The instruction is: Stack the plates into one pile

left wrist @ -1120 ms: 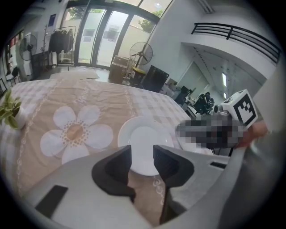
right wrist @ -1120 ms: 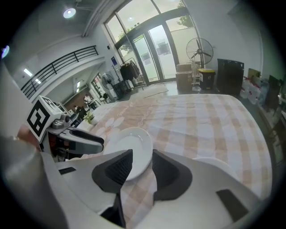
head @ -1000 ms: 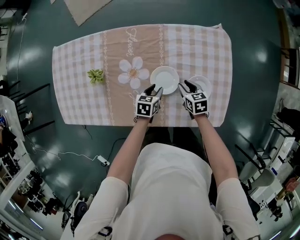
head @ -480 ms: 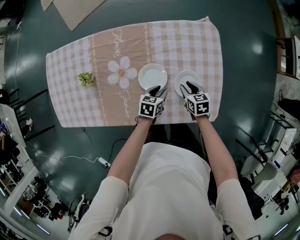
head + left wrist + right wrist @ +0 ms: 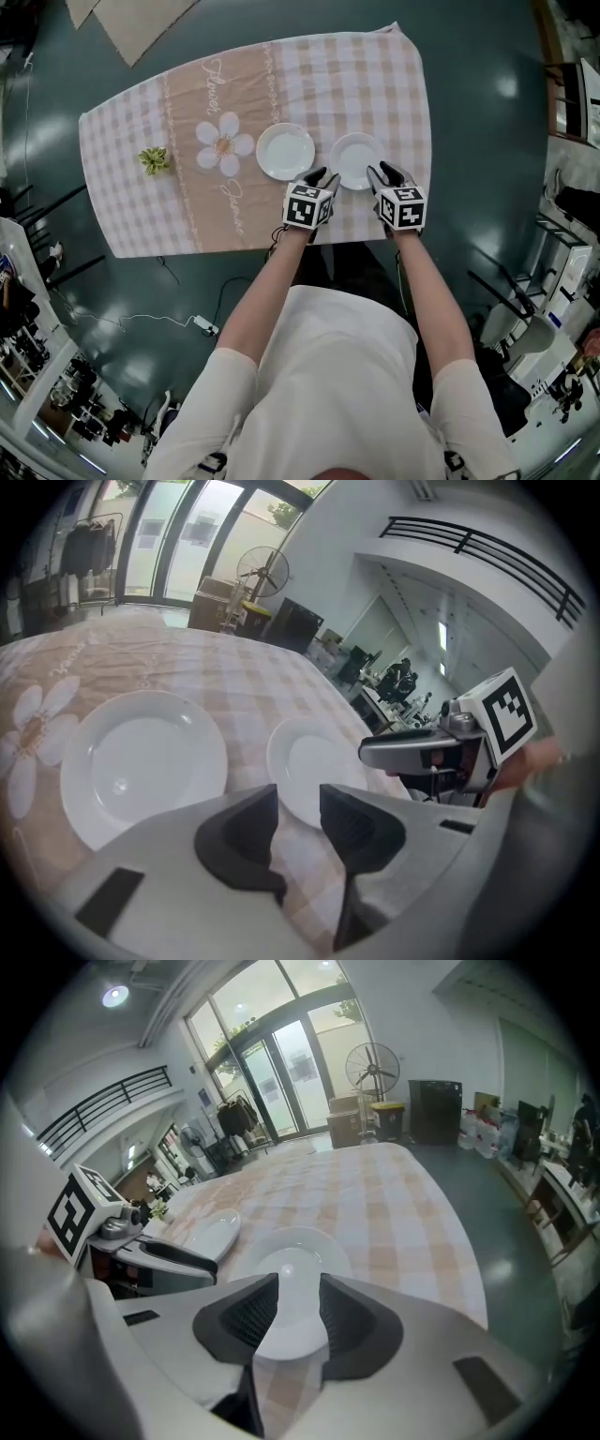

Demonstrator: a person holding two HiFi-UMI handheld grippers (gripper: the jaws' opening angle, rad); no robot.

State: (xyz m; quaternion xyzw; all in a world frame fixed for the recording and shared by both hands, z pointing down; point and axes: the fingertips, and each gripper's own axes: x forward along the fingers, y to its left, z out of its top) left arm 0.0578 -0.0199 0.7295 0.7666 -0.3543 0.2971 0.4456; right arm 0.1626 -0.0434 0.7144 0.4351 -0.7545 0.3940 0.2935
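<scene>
Bigger plate (image 5: 285, 151) and smaller plate (image 5: 356, 160) are sitting empty, apart, near the desk (image 5: 356, 84) front edge. Left gripper (image 5: 319, 176) fingers are gaping after just closing slightly, nothing between. Right gripper (image 5: 386, 172) fingers are gaping too.

Two round white plates lie flat and right side up on the checked cloth (image 5: 375, 84), side by side with a narrow strip of cloth between them, so they aren't stacked. The larger plate (image 5: 285, 151) sits just beside the cloth's printed flower (image 5: 223, 145). The smaller plate (image 5: 356, 160), shallow with a raised rim, lies to its right, nearer the cloth's edge.
</scene>
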